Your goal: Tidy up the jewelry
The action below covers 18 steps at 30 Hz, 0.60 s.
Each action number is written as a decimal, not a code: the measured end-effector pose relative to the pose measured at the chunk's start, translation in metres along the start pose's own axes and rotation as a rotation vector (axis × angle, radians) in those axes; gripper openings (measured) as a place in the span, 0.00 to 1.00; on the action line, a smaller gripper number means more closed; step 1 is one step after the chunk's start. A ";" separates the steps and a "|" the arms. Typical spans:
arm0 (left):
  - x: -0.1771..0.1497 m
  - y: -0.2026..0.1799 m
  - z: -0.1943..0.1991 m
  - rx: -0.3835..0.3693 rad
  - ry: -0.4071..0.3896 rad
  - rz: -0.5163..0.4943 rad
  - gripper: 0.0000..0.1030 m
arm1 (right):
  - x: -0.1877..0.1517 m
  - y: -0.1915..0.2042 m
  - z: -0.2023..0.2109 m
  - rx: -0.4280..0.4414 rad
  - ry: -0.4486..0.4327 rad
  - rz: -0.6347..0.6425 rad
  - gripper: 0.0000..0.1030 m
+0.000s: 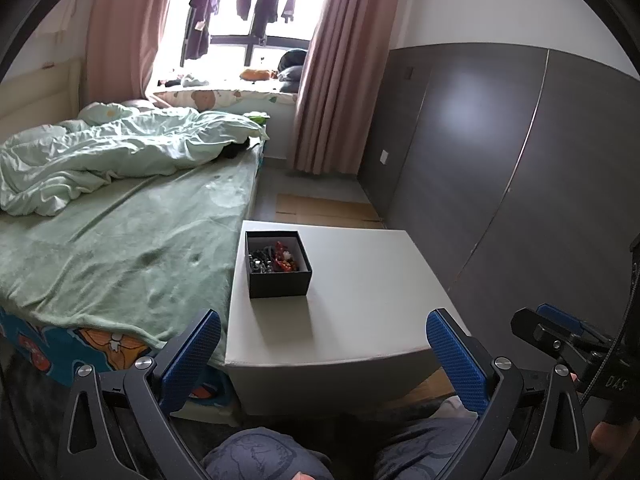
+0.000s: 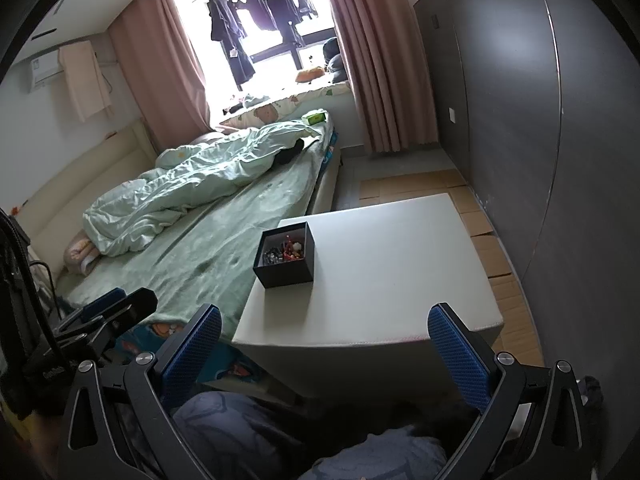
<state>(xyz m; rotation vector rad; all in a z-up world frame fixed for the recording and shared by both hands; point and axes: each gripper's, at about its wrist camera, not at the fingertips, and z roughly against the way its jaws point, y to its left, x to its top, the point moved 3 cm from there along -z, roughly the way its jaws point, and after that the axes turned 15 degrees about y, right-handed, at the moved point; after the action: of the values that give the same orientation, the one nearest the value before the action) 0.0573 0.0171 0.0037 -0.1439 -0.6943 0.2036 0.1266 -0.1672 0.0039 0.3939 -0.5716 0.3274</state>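
Note:
A small black open box point(image 1: 279, 281) stands on the white table point(image 1: 360, 300) near its left edge; it also shows in the right wrist view point(image 2: 285, 273). Inside lies a tangle of jewelry point(image 1: 272, 261) with dark beads and red pieces, seen too in the right wrist view point(image 2: 285, 251). My left gripper point(image 1: 324, 334) is open and empty, held back at the table's near edge. My right gripper point(image 2: 325, 330) is open and empty, also at the near edge of the table point(image 2: 380, 272). Both are well short of the box.
A bed with a green sheet point(image 1: 120, 248) and a crumpled duvet point(image 1: 112, 152) runs along the table's left side. A dark grey wardrobe point(image 1: 520, 160) stands to the right. Cardboard sheets point(image 2: 480, 216) lie on the floor. The person's knees point(image 1: 260, 456) are below the grippers.

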 end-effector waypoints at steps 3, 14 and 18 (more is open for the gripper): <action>0.001 -0.001 -0.001 -0.007 0.003 -0.004 1.00 | 0.000 0.000 0.000 -0.002 -0.001 0.000 1.00; 0.000 -0.002 0.001 -0.017 -0.015 -0.002 1.00 | 0.000 0.004 0.000 0.010 0.001 -0.002 1.00; 0.001 -0.003 0.001 -0.007 -0.015 0.001 1.00 | -0.001 0.007 -0.001 0.007 0.003 -0.001 1.00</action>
<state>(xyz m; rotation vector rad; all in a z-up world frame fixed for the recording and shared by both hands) 0.0583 0.0144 0.0055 -0.1500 -0.7098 0.2033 0.1233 -0.1613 0.0046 0.4004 -0.5678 0.3293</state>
